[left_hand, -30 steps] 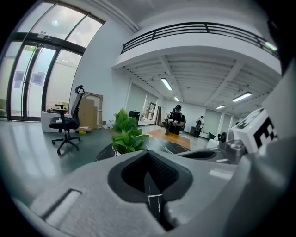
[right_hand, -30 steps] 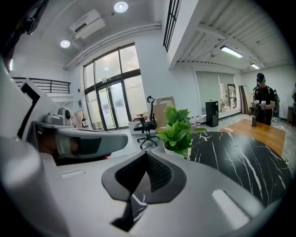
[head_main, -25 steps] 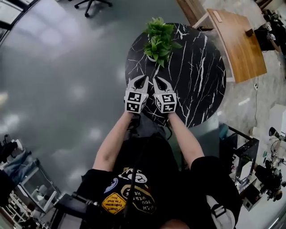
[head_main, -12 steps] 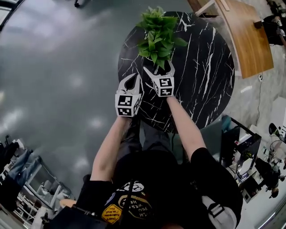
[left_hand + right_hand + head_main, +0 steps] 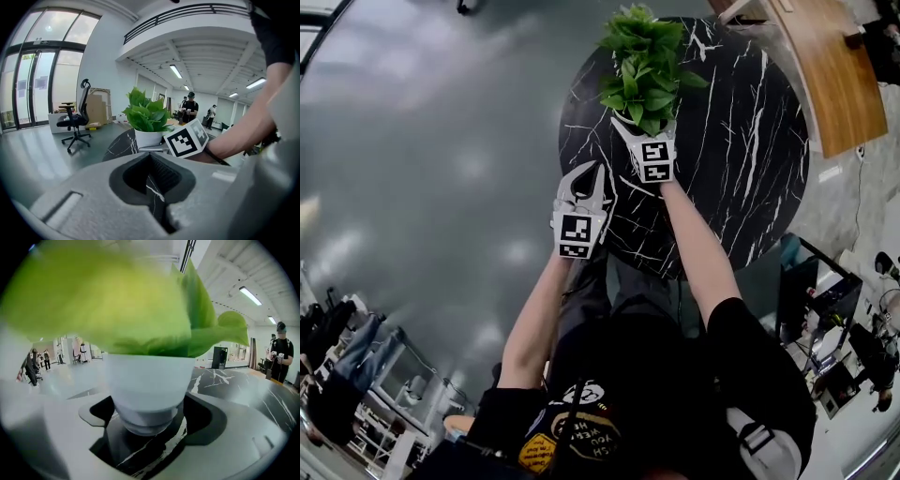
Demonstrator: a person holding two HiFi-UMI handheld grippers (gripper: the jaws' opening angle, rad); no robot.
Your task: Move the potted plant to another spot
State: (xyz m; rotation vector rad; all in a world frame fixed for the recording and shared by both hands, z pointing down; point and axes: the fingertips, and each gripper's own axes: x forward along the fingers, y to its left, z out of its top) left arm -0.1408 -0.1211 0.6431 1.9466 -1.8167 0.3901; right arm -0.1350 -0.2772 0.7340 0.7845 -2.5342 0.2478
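Note:
The potted plant [image 5: 647, 66], leafy green in a white pot [image 5: 147, 390], stands at the far left of the round black marble table [image 5: 741, 159]. My right gripper [image 5: 645, 127] is open, one jaw on each side of the pot's base. A gap shows on both sides in the right gripper view, and leaves fill the top of that view. My left gripper [image 5: 586, 178] hangs back over the table's near left edge, shut with nothing in it. From the left gripper view the plant [image 5: 146, 115] stands ahead, with the right gripper's marker cube [image 5: 187, 139] in front of it.
A wooden table [image 5: 834, 75] stands beyond the marble one at the top right. An office chair [image 5: 77, 122] is on the grey floor to the left. People [image 5: 190, 108] stand far off. Equipment clutters the right edge [image 5: 862, 356].
The right gripper has moved forward to the plant and its jaws have opened around the pot. The left gripper has sunk a little and stayed back.

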